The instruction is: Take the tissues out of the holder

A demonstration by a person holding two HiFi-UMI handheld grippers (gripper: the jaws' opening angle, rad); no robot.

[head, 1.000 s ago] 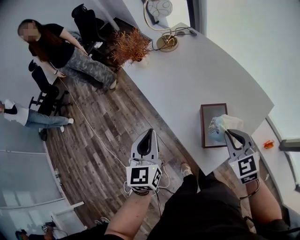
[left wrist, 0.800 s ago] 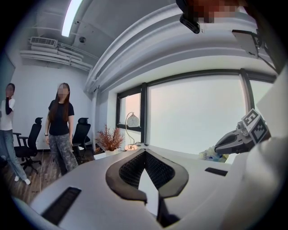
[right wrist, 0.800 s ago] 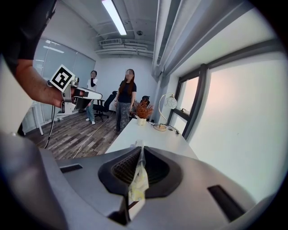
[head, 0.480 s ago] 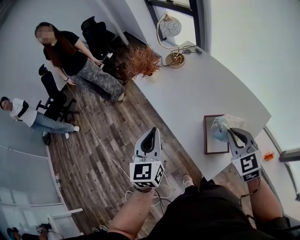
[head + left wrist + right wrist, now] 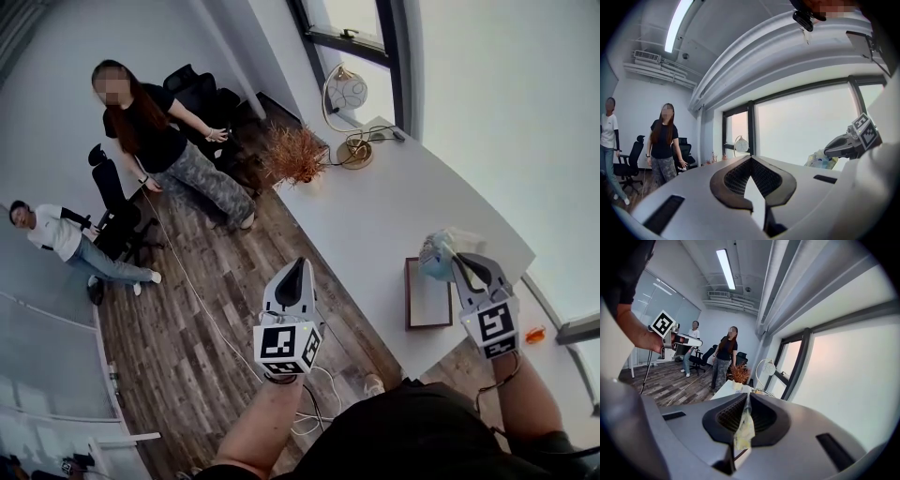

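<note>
Starting at your left, two people are on the wooden floor (image 5: pixel 187 347): one in a white top (image 5: pixel 52 234) beside an office chair (image 5: pixel 112 202), and one in a black top (image 5: pixel 150 141) further in. Your left tool (image 5: pixel 294 267) is held out over that floor, beside the edge of the white surface (image 5: pixel 375 216). Its jaws are clenched together with nothing between them. Beyond it, at the far end of the surface, sit a dried plant (image 5: pixel 298 155) and a round lamp (image 5: pixel 347 94). Further right, the brown-rimmed holder (image 5: pixel 410 298) lies flat near the surface's near edge. The tissues (image 5: pixel 439 251), a soft pack in a blue and yellow wrapper, hang at the holder's far end; whether they are clear of it you cannot tell. Your right tool (image 5: pixel 457 262) is clenched on the pack, a thin fold of wrapper pinched between its jaws.
</note>
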